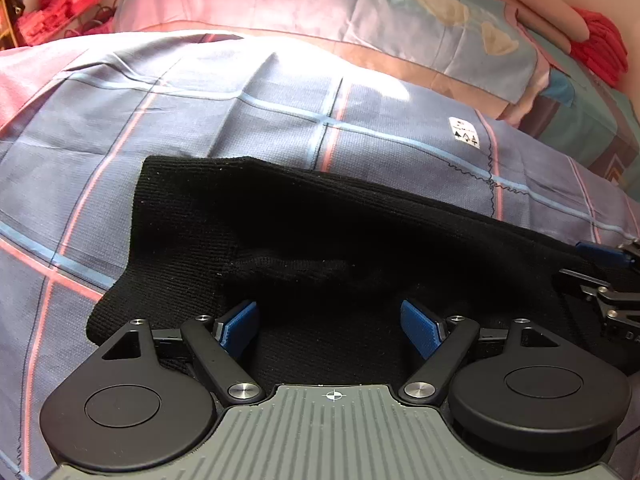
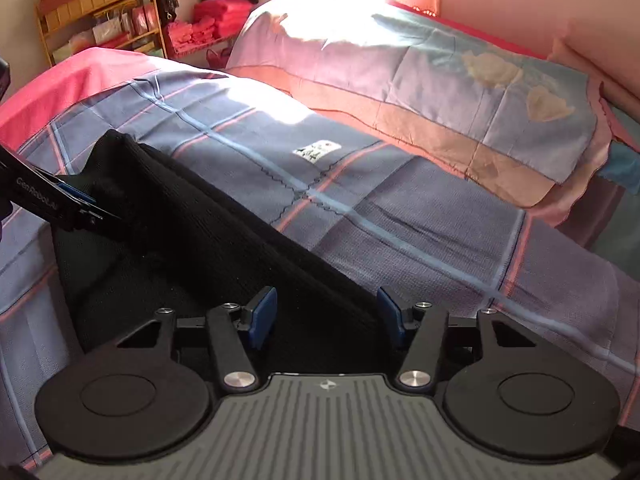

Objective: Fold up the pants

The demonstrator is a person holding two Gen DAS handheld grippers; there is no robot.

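Black knit pants [image 1: 320, 232] lie folded as a long band on the blue plaid bedsheet [image 1: 200, 120]. My left gripper [image 1: 330, 326] hovers over their near part. It is open, blue pads wide apart, with only flat cloth under the gap. My right gripper [image 1: 592, 268] shows at the right edge of this view, at the pants' other end. In the right wrist view the pants [image 2: 200, 248] run diagonally from the upper left. My right gripper [image 2: 326, 316] is open, and the cloth's edge passes between its pads untouched. The left gripper [image 2: 92, 208] reaches in at the left over the pants.
A patchwork quilt [image 2: 440, 80] lies bunched along the far side of the bed. Red folded cloths [image 2: 216, 16] and a wooden shelf [image 2: 96, 12] stand at the back left. A white label [image 2: 316, 150] is sewn on the bedsheet [image 2: 400, 220], which stretches out to the right of the pants.
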